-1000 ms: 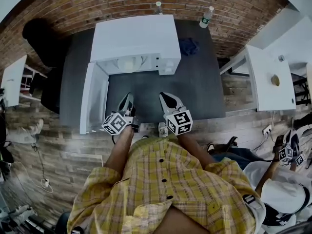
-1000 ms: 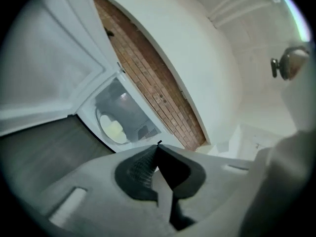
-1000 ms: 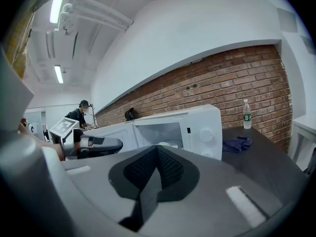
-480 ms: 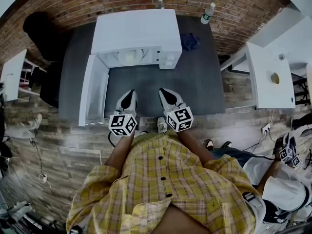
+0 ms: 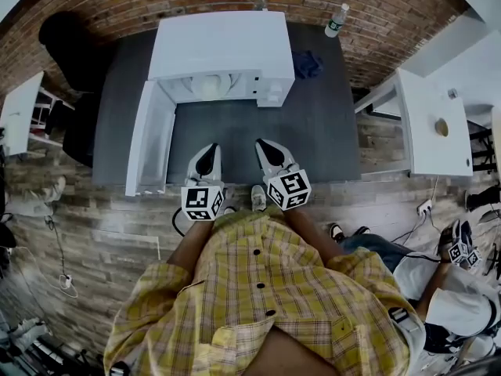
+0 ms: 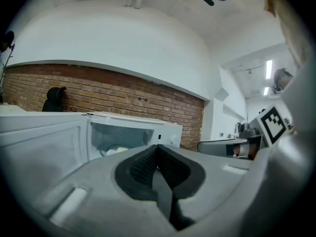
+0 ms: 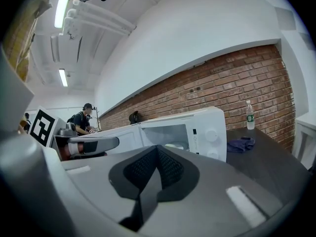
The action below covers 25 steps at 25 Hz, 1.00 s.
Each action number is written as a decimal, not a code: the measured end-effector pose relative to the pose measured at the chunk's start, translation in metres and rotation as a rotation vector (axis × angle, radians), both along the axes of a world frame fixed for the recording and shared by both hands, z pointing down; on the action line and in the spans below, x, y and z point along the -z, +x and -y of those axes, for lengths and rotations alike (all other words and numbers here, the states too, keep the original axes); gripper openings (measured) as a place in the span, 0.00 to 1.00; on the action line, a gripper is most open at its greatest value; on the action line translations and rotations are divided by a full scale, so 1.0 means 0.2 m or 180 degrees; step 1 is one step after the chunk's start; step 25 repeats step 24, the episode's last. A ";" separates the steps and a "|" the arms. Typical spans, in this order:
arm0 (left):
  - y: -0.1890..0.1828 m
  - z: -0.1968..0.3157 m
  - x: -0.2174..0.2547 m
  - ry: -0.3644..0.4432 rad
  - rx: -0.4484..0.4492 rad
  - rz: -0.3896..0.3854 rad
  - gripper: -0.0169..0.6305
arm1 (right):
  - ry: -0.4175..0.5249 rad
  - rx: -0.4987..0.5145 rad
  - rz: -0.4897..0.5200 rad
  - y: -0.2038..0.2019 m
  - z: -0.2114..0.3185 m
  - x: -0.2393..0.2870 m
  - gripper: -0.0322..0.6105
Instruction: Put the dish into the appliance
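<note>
A white microwave (image 5: 223, 49) stands on the dark grey table (image 5: 313, 139) with its door (image 5: 149, 143) swung open to the left. A pale dish (image 5: 210, 84) lies inside the cavity; it also shows as a dish (image 6: 116, 151) in the left gripper view and as a dish (image 7: 174, 146) in the right gripper view. My left gripper (image 5: 208, 151) and right gripper (image 5: 266, 147) hover side by side over the table's near part, well short of the microwave. Both are shut with nothing between the jaws. The left gripper (image 6: 158, 149) and the right gripper (image 7: 157, 152) point at the open cavity.
A blue cloth (image 5: 307, 63) lies on the table right of the microwave, and two water bottles (image 5: 333, 22) stand at the back by the brick wall. A white desk (image 5: 434, 124) is to the right. Another person (image 5: 446, 312) sits at lower right.
The left gripper has swung a little to the right and now lines up straighter beside the right one. The microwave sits slightly higher in the head view.
</note>
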<state>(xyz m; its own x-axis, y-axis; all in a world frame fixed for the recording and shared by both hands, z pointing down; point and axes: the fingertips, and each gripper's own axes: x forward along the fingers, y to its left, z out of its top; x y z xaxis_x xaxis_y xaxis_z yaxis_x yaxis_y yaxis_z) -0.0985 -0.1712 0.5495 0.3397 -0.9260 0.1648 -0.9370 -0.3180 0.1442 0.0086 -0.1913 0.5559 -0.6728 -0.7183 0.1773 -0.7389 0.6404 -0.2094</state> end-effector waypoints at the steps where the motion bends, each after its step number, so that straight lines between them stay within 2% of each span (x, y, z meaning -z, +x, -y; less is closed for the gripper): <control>1: -0.01 0.00 0.00 -0.0004 0.0013 0.0017 0.02 | 0.0002 0.0002 -0.0008 0.00 0.00 0.00 0.05; 25: -0.01 0.01 -0.03 0.0003 0.0052 0.0180 0.02 | 0.0053 0.0007 -0.0045 -0.01 0.01 -0.01 0.05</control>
